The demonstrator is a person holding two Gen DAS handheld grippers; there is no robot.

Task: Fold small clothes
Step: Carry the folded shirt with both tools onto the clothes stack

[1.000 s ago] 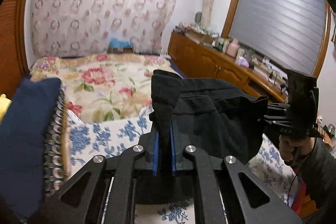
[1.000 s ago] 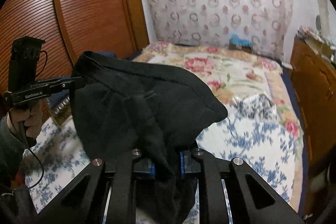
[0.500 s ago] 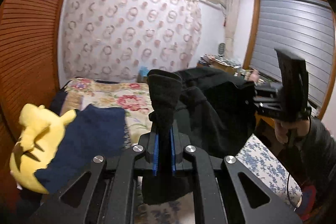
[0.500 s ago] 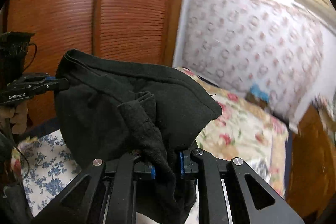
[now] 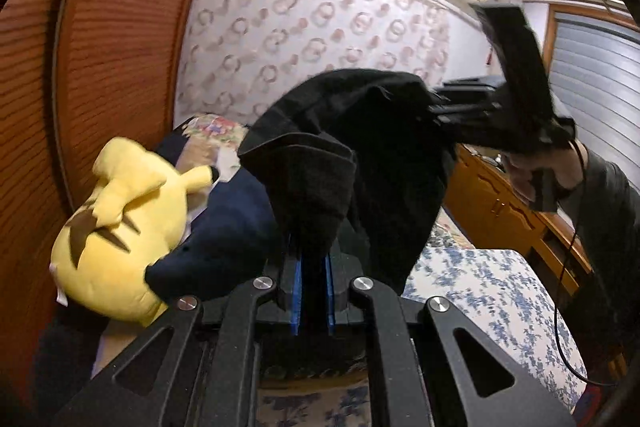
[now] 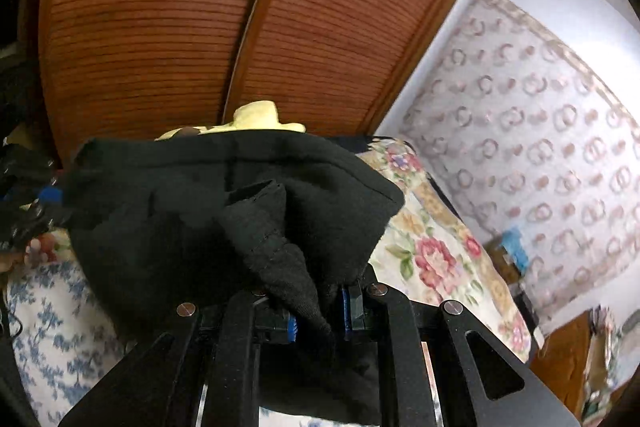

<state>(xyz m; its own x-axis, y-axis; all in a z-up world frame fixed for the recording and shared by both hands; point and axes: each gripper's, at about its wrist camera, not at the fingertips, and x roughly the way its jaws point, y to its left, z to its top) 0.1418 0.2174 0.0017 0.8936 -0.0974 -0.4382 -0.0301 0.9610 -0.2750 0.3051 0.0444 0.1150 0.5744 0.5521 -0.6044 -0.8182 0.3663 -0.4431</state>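
A black garment (image 5: 384,155) hangs in the air between my two grippers, above the bed. My left gripper (image 5: 311,267) is shut on one bunched edge of it. My right gripper (image 6: 318,311) is shut on another edge of the same garment (image 6: 208,211). In the left wrist view the right gripper (image 5: 516,107) shows at the upper right, held in a hand, with the cloth stretched to it. In the right wrist view the left gripper (image 6: 36,199) is partly visible at the left edge.
A yellow plush toy (image 5: 120,227) lies on a dark blue cushion (image 5: 224,227) by the wooden wardrobe doors (image 6: 200,27). The bed has a blue-flowered cover (image 5: 480,287) and a rose-patterned quilt (image 6: 432,239). A wooden sideboard (image 5: 504,203) stands at the right.
Both grippers have lifted and swung left toward the wardrobe with the black garment still held between them. The plush toy has come into view.
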